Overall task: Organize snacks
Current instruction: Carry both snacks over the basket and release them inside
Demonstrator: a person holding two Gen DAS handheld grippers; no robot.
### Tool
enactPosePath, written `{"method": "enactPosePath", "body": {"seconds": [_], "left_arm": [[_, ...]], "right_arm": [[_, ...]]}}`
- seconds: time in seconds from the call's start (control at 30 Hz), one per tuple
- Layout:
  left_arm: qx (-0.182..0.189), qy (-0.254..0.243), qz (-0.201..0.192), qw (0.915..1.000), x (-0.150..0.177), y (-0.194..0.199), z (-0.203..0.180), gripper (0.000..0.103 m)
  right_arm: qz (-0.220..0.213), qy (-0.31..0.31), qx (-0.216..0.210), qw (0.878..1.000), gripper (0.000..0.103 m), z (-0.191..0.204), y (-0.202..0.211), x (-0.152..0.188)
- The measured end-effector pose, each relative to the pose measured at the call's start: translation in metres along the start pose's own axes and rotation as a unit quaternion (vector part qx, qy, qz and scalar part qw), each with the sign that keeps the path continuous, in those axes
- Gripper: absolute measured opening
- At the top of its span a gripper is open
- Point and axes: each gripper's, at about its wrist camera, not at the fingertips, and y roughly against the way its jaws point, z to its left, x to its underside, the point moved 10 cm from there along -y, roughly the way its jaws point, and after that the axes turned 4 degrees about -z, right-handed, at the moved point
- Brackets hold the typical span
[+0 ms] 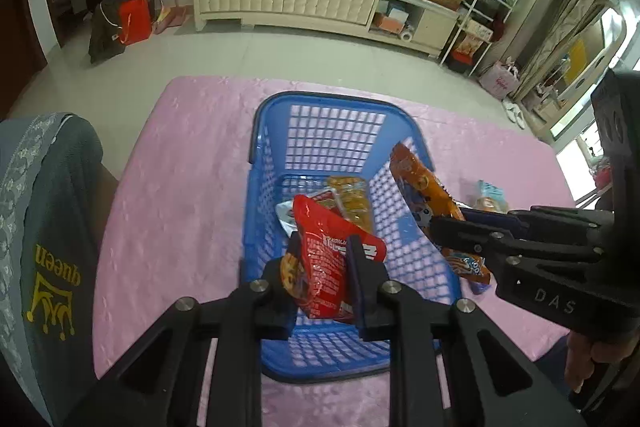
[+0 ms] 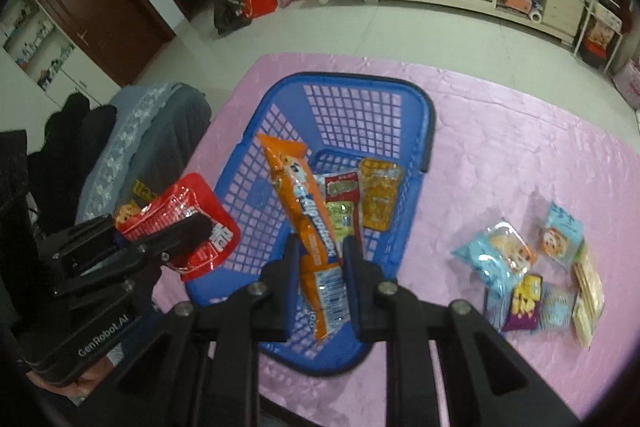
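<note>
step: both arms mid-delivery, each carrying a snack over the blue basket point(image 2: 416, 115), drop-off phase by my read
left gripper point(image 1: 324, 267): jaws pinching the red packet point(image 1: 328, 251), held above the basket's near end
right gripper point(image 2: 320, 267): jaws clamped on the long orange packet point(image 2: 304, 227), hanging tilted over the basket, top end toward the far wall
in basket: yellow packet point(image 2: 378, 199) and a red-green packet point(image 2: 340, 203) lying on the floor of it
left to sort: loose pile of small packets point(image 2: 528, 267) on the pink tablecloth point(image 2: 500, 147), right of the basket, well apart from it
next: lower both, release inside the walls; stagger the drops so the grippers don't foul each other
risk: long orange packet may catch on the rim
</note>
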Motion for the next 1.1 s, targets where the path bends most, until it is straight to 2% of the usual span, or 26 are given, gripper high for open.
{"method": "enactPosePath", "body": {"seconds": [0.17, 0.27, 0.37, 0.43, 0.47, 0.67, 0.7, 0.77, 0.8, 0.83, 0.93, 1.1], "left_arm": [[0.013, -0.007, 0.007, 0.9999, -0.006, -0.012, 0.003, 0.019], [0.011, -0.021, 0.02, 0.9995, -0.002, -0.019, 0.007, 0.019], [0.028, -0.019, 0.022, 0.9992, -0.001, -0.023, 0.008, 0.019], [0.038, -0.011, 0.03, 0.9988, 0.0, -0.029, 0.008, 0.019], [0.038, -0.012, 0.033, 0.9987, 0.001, -0.032, 0.008, 0.019], [0.024, -0.009, 0.046, 0.9986, 0.003, -0.051, 0.008, 0.019], [0.028, -0.005, 0.045, 0.9986, 0.002, -0.053, 0.008, 0.019], [0.028, -0.008, 0.044, 0.9986, 0.003, -0.054, 0.008, 0.019], [0.023, -0.012, 0.046, 0.9986, 0.004, -0.055, 0.007, 0.019], [0.019, -0.015, 0.048, 0.9985, 0.005, -0.057, 0.007, 0.019], [0.014, -0.012, 0.055, 0.9983, 0.007, -0.06, 0.008, 0.019], [0.015, -0.014, 0.052, 0.9985, 0.009, -0.055, -0.002, 0.019]], "right_arm": [[0.023, 0.062, 0.031, 0.997, 0.025, 0.0, -0.024, -0.008], [0.039, 0.109, 0.036, 0.993, 0.025, -0.002, -0.04, -0.012], [0.052, 0.17, 0.045, 0.983, 0.025, -0.001, -0.057, -0.017], [0.063, 0.2, 0.028, 0.977, 0.025, 0.003, -0.068, -0.017], [0.066, 0.216, 0.02, 0.974, 0.025, 0.006, -0.072, -0.017], [0.044, 0.315, 0.04, 0.947, 0.025, 0.013, -0.089, -0.034], [0.034, 0.336, 0.048, 0.94, 0.026, 0.015, -0.092, -0.038], [0.024, 0.36, 0.061, 0.931, 0.042, 0.017, -0.094, -0.041], [0.015, 0.36, 0.067, 0.93, 0.062, 0.013, -0.096, -0.045], [-0.003, 0.353, 0.067, 0.933, 0.075, 0.011, -0.091, -0.047], [-0.024, 0.318, 0.056, 0.946, 0.08, 0.005, -0.077, -0.045], [-0.017, 0.248, 0.067, 0.966, 0.08, -0.016, -0.051, -0.021]]}}
